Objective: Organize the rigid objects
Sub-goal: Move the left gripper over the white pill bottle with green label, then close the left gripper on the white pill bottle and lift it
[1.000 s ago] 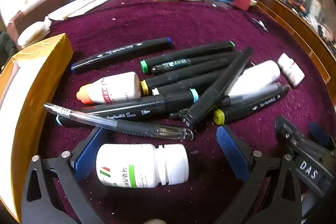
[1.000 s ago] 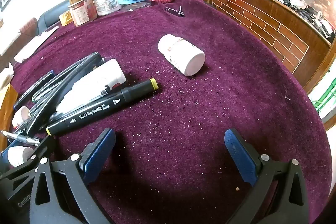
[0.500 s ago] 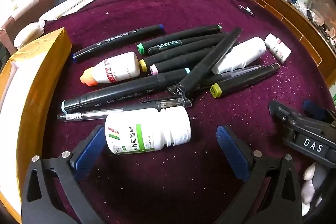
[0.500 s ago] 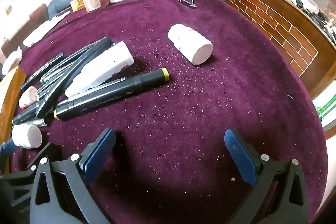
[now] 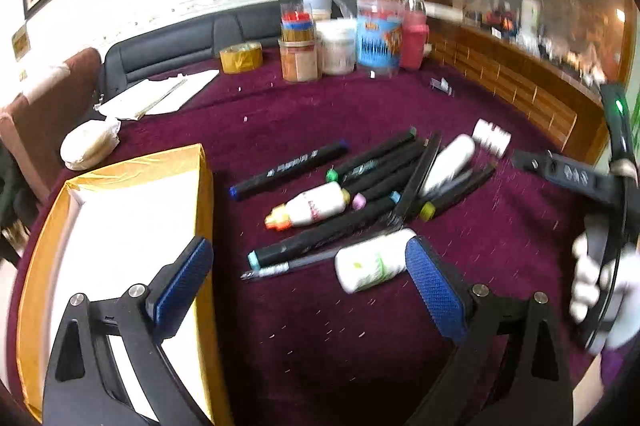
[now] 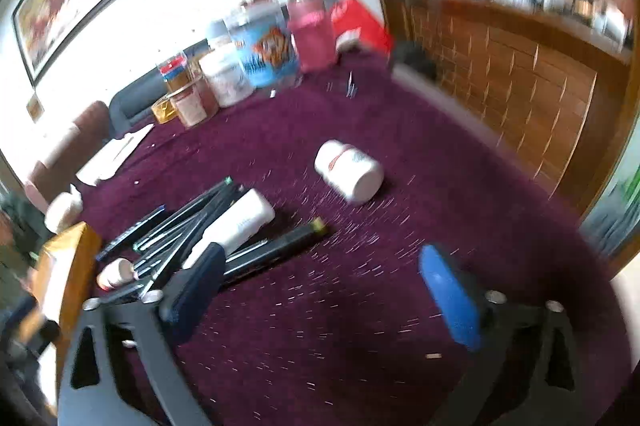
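A heap of black markers (image 5: 372, 182) lies on the purple cloth with a clear pen (image 5: 288, 264) and an orange-capped white bottle (image 5: 308, 212). A white pill bottle with a green label (image 5: 372, 264) lies in front of the heap, beside my left gripper's right pad. My left gripper (image 5: 304, 286) is open and empty, raised above the cloth next to the gold box (image 5: 120, 226). My right gripper (image 6: 324, 296) is open and empty, near the yellow-tipped marker (image 6: 276, 246). A small white bottle (image 6: 348, 172) lies apart to the right; it also shows in the left wrist view (image 5: 490, 138).
Jars and tubs (image 5: 352, 38) stand at the far edge with a roll of yellow tape (image 5: 240, 56). Papers (image 5: 160, 98) lie at the far left. A wooden rail (image 6: 520, 78) borders the table on the right. The right gripper's body (image 5: 568, 174) shows at the right.
Both grippers have pulled back and lifted, so both views tilt up and blur. The green-label bottle, earlier between my left fingers, now lies further off beside the right pad.
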Tool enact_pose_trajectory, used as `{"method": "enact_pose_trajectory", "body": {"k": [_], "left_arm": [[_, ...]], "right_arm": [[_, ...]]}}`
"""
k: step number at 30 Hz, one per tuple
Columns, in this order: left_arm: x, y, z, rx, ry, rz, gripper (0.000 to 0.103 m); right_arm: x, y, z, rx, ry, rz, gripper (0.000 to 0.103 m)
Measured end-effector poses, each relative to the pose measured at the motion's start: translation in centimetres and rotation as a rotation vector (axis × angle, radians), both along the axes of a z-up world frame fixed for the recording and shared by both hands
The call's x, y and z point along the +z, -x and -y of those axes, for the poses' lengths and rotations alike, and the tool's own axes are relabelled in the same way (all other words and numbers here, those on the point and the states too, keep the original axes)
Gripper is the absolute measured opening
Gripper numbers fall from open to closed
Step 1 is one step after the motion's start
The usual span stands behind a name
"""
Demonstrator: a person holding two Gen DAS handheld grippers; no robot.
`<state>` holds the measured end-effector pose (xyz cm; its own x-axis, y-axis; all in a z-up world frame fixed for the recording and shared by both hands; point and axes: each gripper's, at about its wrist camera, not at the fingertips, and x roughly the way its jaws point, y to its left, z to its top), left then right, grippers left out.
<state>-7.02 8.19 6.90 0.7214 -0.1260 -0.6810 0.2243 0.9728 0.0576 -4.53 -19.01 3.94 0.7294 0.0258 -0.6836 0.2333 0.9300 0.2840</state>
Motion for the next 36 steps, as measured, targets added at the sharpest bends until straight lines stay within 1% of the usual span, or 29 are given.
{"method": "enact_pose_trajectory", "body": {"k": [1, 3, 4, 5, 7, 9, 10, 11, 12, 13, 16, 17, 21, 26, 27, 31, 36], "left_arm": [[-0.2, 0.1, 0.3, -0.021, -0.018, -0.006, 0.098], [-0.9, 0.1, 1.6, -0.059, -0.074, -0.009, 0.098], [-1.2, 0.0, 2.3, -0.087, -0.111, -0.001, 0.098], [-1.4, -0.2, 3.0, -0.108, -0.144, 0.009, 0.098], [-2.0, -0.8, 4.2, -0.148, -0.204, 0.015, 0.098], [-3.0, -1.7, 5.1, -0.193, -0.24, -0.025, 0.098], [-3.5, -2.2, 5.6, -0.199, -0.259, -0.053, 0.096], [-4.1, -2.4, 6.1, -0.208, -0.274, -0.086, 0.092], [-4.5, -2.5, 6.6, -0.232, -0.272, -0.117, 0.071], [-4.9, -2.6, 7.0, -0.263, -0.253, -0.165, 0.046], [-4.5, -2.2, 6.8, -0.289, -0.133, -0.237, 0.045], [-4.3, -2.0, 6.8, -0.295, -0.1, -0.247, 0.045], [-3.7, -0.8, 6.8, -0.298, -0.076, -0.225, 0.045], [-4.0, -0.8, 7.3, -0.27, -0.115, -0.215, 0.045], [-4.0, -1.2, 7.3, -0.269, -0.12, -0.215, 0.045], [-3.8, -0.9, 7.2, -0.276, -0.135, -0.199, 0.048], [-4.3, -1.2, 7.8, -0.273, -0.164, -0.204, 0.048]], "right_arm": [[-0.8, -0.8, -0.2, 0.011, -0.033, -0.018, 0.082], [-2.1, -0.9, -0.4, 0.019, -0.081, -0.018, 0.082], [-3.0, -0.1, -0.3, 0.02, -0.093, -0.022, 0.081], [-3.2, -0.1, -0.3, 0.03, -0.113, -0.022, 0.08], [-3.1, 0.5, -0.1, 0.027, -0.12, 0.012, 0.08], [-3.2, 0.5, -0.1, 0.027, -0.126, 0.012, 0.08], [-3.3, 0.5, -0.1, 0.026, -0.127, 0.012, 0.08], [-3.2, 0.8, -0.1, 0.024, -0.128, 0.013, 0.08], [-3.1, 0.9, -0.1, 0.025, -0.13, 0.015, 0.08], [-3.1, 0.8, -0.1, 0.028, -0.13, 0.016, 0.08], [-3.1, 1.1, 0.0, 0.033, -0.131, 0.018, 0.08], [-3.1, 1.1, 0.0, 0.036, -0.133, 0.019, 0.08], [-3.3, 1.0, 0.2, 0.042, -0.147, 0.014, 0.08], [-3.4, 0.9, 0.4, 0.047, -0.155, 0.009, 0.08], [-3.5, 0.9, 0.4, 0.047, -0.157, 0.007, 0.08], [-3.6, 0.9, 0.5, 0.047, -0.162, 0.003, 0.08], [-3.7, 0.9, 0.5, 0.05, -0.158, 0.003, 0.08]]}}
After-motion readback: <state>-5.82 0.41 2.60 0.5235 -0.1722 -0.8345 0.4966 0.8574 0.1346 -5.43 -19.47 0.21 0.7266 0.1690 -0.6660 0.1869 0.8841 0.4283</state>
